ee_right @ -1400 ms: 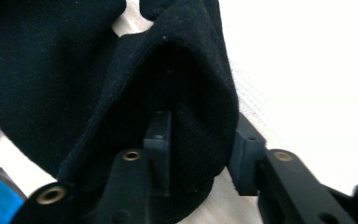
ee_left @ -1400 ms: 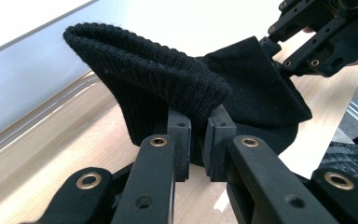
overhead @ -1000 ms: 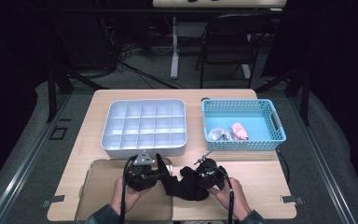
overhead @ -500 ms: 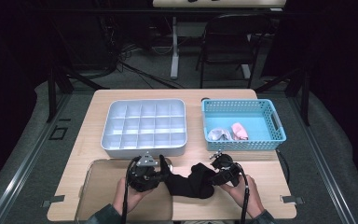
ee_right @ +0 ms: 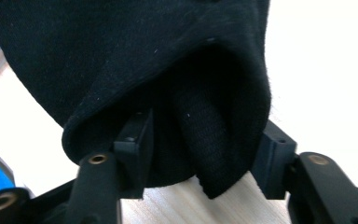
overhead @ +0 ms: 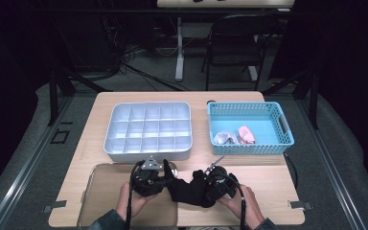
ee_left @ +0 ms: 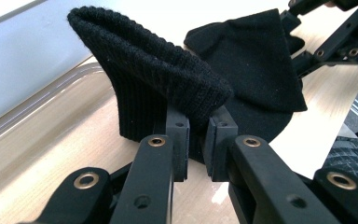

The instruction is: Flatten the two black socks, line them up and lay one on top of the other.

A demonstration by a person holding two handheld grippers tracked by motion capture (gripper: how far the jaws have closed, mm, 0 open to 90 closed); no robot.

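A black sock (overhead: 187, 190) lies across the near edge of the table between my two grippers. My left gripper (overhead: 168, 179) is shut on its ribbed cuff (ee_left: 158, 84), which stands up from the pinched pads of the left gripper (ee_left: 198, 140). My right gripper (overhead: 205, 184) is at the sock's foot end. Its jaws have just been opening, and the right gripper (ee_right: 200, 149) now stands spread with a loose fold of sock (ee_right: 144, 56) hanging between the pads. The left gripper view shows the right gripper (ee_left: 335, 37) behind the sock.
A grey compartment tray (overhead: 148, 152) sits mid-table. To its right a blue basket (overhead: 249, 106) holds a white item (overhead: 225, 138) and a pink one (overhead: 247, 134). A clear shallow tray (overhead: 100, 191) lies under my left hand. A chair (overhead: 235, 43) stands beyond the table.
The right gripper swung out to the right, then came back to the left against the sock. The left gripper kept still with the cuff in it.
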